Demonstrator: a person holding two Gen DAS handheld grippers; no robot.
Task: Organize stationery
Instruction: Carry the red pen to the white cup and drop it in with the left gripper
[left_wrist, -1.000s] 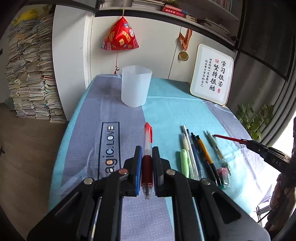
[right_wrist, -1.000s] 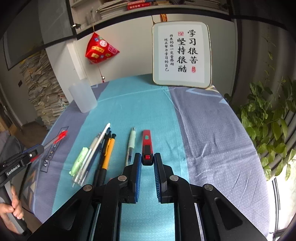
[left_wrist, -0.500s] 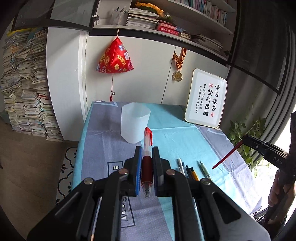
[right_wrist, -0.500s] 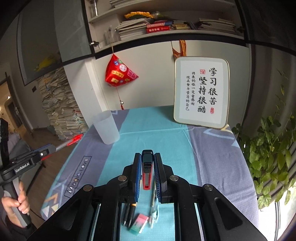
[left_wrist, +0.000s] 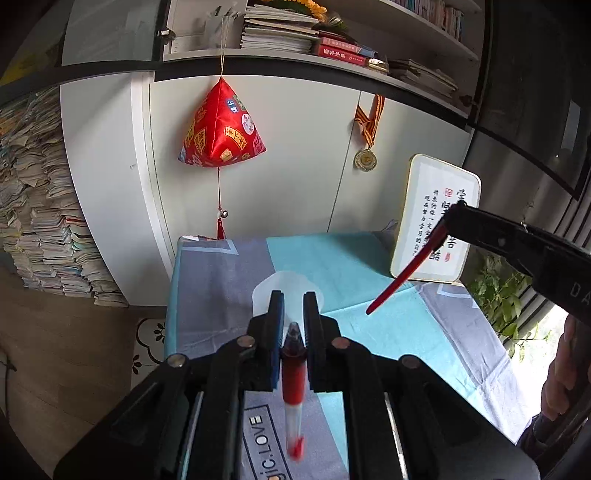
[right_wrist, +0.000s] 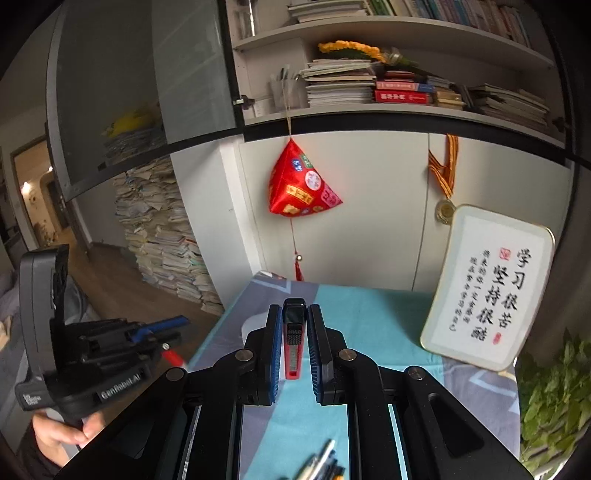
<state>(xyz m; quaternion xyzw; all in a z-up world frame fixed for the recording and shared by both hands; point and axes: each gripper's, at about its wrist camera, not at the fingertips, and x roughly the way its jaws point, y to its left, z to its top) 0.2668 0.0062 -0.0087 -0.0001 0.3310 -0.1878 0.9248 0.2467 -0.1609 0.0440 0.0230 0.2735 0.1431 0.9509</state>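
Soft daylight enters from a blown-out window (left_wrist: 554, 332) at four o'clock in the left wrist view, leaving the white cabinet (left_wrist: 295, 166) evenly lit and the tablecloth (left_wrist: 351, 266) nearly free of shadow. Fisheye distortion bows the shelf (right_wrist: 369, 118) and darkens every corner to black. Motion blur smears the lower end of the red pen (left_wrist: 294, 387) at six o'clock, and the loose pens (right_wrist: 321, 461) at six o'clock in the right wrist view are equally soft.
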